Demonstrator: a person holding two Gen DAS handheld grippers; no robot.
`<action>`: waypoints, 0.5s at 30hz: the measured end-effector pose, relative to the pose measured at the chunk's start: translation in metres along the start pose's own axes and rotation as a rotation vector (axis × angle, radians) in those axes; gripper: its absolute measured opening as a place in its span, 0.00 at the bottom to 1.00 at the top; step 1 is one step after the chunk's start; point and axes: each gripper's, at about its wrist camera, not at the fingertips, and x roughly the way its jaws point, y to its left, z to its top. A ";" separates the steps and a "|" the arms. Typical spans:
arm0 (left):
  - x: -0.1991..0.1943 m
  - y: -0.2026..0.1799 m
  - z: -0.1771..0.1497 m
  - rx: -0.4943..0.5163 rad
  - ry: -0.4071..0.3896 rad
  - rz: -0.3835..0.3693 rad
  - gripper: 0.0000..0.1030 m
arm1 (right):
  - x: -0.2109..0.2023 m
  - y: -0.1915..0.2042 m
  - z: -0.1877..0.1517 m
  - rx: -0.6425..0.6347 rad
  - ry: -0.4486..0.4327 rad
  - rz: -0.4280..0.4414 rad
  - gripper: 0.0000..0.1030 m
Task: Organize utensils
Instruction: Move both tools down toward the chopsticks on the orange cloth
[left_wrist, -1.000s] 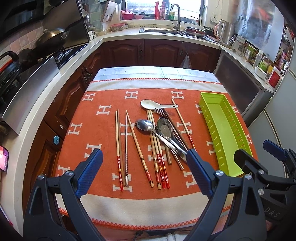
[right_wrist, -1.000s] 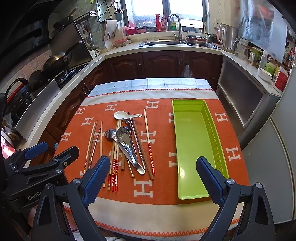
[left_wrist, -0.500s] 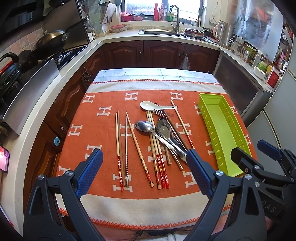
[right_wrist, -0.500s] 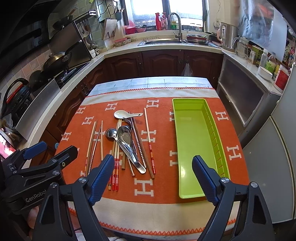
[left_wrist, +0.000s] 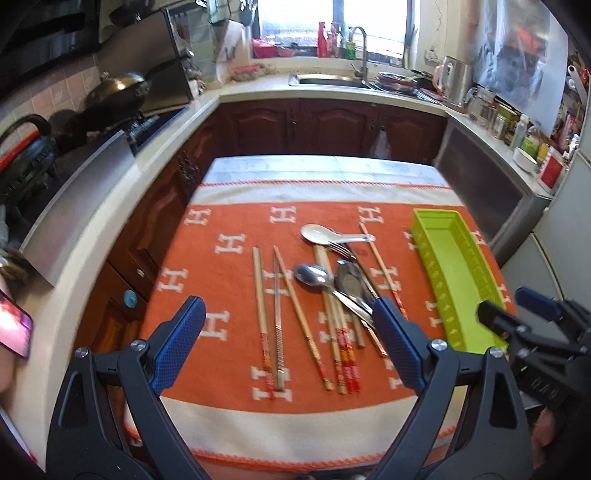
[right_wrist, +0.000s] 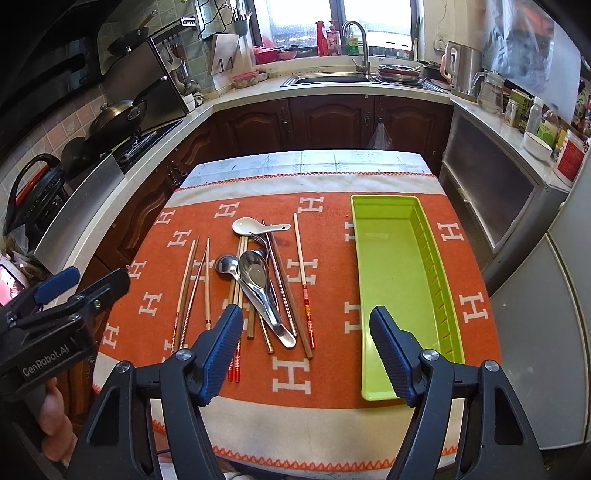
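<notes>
Showing tray (right_wrist: 391, 266) floor: right view only.

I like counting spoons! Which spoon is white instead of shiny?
The white spoon at the far end of the pile, lying crosswise. The other spoons nearer to us are shiny metal, pointing lengthwise.

A home kitchen is shown. An L-shaped counter (right_wrist: 221, 98) over dark wooden cabinets (right_wrist: 332, 122) is seen, with a sink (right_wrist: 325, 78) and tap (right_wrist: 356, 40) set beneath a window (right_wrist: 332, 22). A wok (right_wrist: 114, 116) is placed on a hob at the left, a kettle (right_wrist: 461, 70) and jars at the right. A table is covered by an orange cloth (right_wrist: 332, 369).
</notes>
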 end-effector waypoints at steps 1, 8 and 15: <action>-0.001 0.004 0.002 -0.006 -0.005 -0.009 0.89 | 0.000 0.000 0.003 -0.002 -0.003 0.006 0.70; 0.003 0.039 0.009 -0.032 -0.010 -0.034 0.89 | 0.013 0.016 0.028 -0.049 -0.015 0.070 0.70; 0.044 0.063 0.003 -0.013 0.062 0.041 0.89 | 0.043 0.060 0.041 -0.153 0.000 0.140 0.62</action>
